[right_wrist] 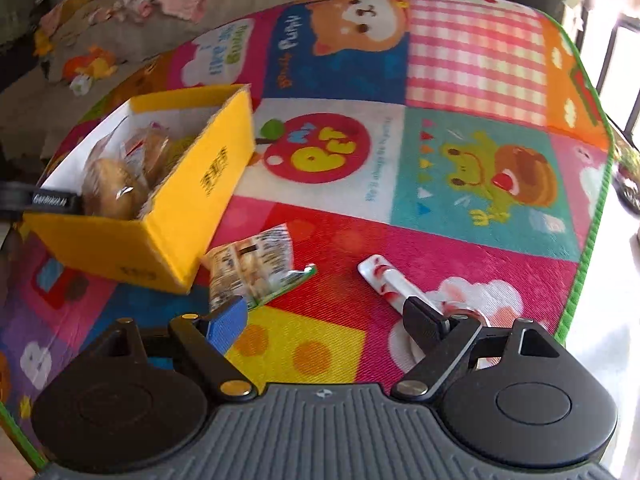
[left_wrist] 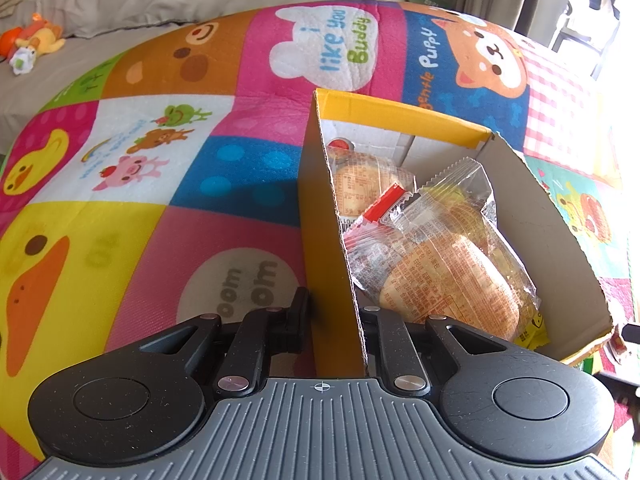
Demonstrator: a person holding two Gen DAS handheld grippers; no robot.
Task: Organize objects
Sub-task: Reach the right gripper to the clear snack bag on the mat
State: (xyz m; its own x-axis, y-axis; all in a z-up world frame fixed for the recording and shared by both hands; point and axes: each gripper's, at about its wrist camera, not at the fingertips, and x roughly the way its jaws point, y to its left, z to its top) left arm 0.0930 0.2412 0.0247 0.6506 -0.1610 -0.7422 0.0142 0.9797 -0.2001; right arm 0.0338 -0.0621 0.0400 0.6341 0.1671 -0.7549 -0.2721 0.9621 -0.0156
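Observation:
A yellow cardboard box [left_wrist: 320, 216] stands on the colourful play mat and holds several wrapped buns [left_wrist: 444, 276]. My left gripper [left_wrist: 332, 312] is shut on the box's near left wall, one finger outside and one inside. In the right wrist view the box [right_wrist: 180, 216] sits at the left with buns [right_wrist: 116, 192] inside. My right gripper [right_wrist: 324, 316] is open and empty just above the mat. A clear snack packet with a green edge [right_wrist: 252, 268] lies by its left finger. A red and white wrapped stick [right_wrist: 384, 284] lies by its right finger.
The play mat [right_wrist: 440, 160] covers the floor, with its green edge [right_wrist: 588, 240] at the right and bare floor beyond. A beige sofa [left_wrist: 160, 4] with clothes and soft toys [left_wrist: 36, 40] runs along the back.

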